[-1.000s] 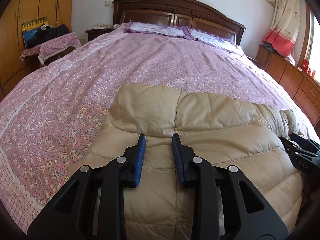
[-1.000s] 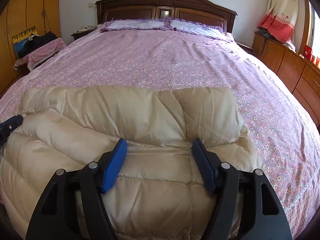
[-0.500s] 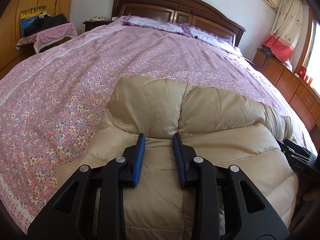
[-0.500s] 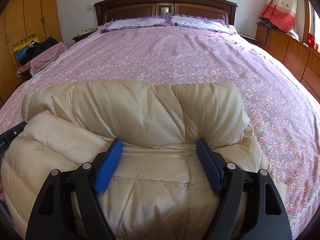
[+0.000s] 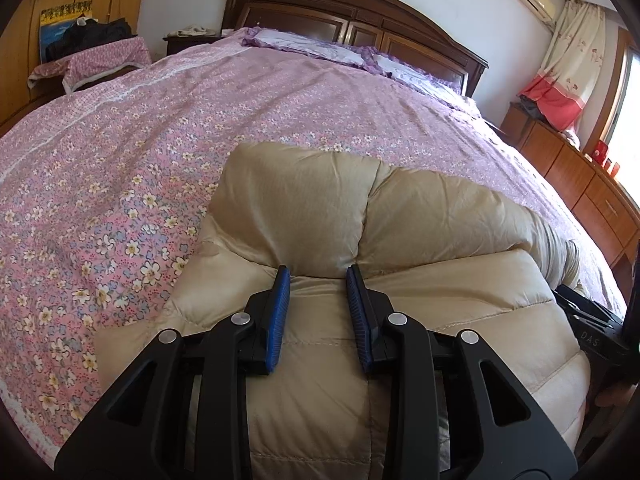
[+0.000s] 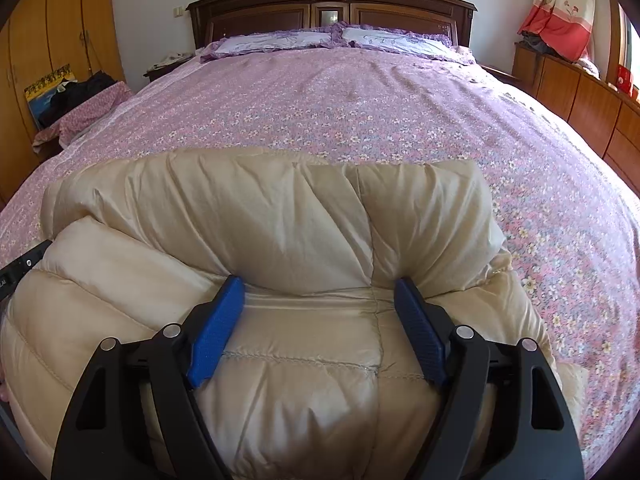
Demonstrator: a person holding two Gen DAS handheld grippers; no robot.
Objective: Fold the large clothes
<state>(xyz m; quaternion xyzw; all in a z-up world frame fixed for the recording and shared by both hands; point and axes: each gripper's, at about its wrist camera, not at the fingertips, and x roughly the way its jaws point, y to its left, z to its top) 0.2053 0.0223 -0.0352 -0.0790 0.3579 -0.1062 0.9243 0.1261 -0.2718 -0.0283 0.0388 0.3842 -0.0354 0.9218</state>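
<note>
Beige down jacket (image 5: 400, 264) sits at the near end of the bed, folded into a thick bundle, resting on the pink floral bedspread (image 5: 132, 168). Your left gripper (image 5: 318, 280) is over the jacket's left part, jaws narrow with a strip of the quilted top layer between the blue pads (image 5: 280, 308); whether they pinch it, can't tell. Your right gripper (image 6: 320, 292) is over the right part, jaws wide, blue pads (image 6: 216, 332) either side of a seam, tips at the crease where the far roll meets the near layer.

Room: the whole far half of the bedspread up to the pillows (image 6: 336, 38) and headboard (image 6: 328, 0) is bare. Jacket's far edge is well short of them. Jacket's right edge is near the bed's right side; wooden drawers (image 6: 580, 96) stand beyond. On the left, a covered side table (image 5: 88, 64) with dark clothes.

Versus a second ago: both cameras are closer and lower to the jacket, the far roll looks bulkier, jaw widths unchanged.

Hidden: jacket's near edge is cut off under both grippers; right gripper shows only as a black sliver at the left view's right rim.
</note>
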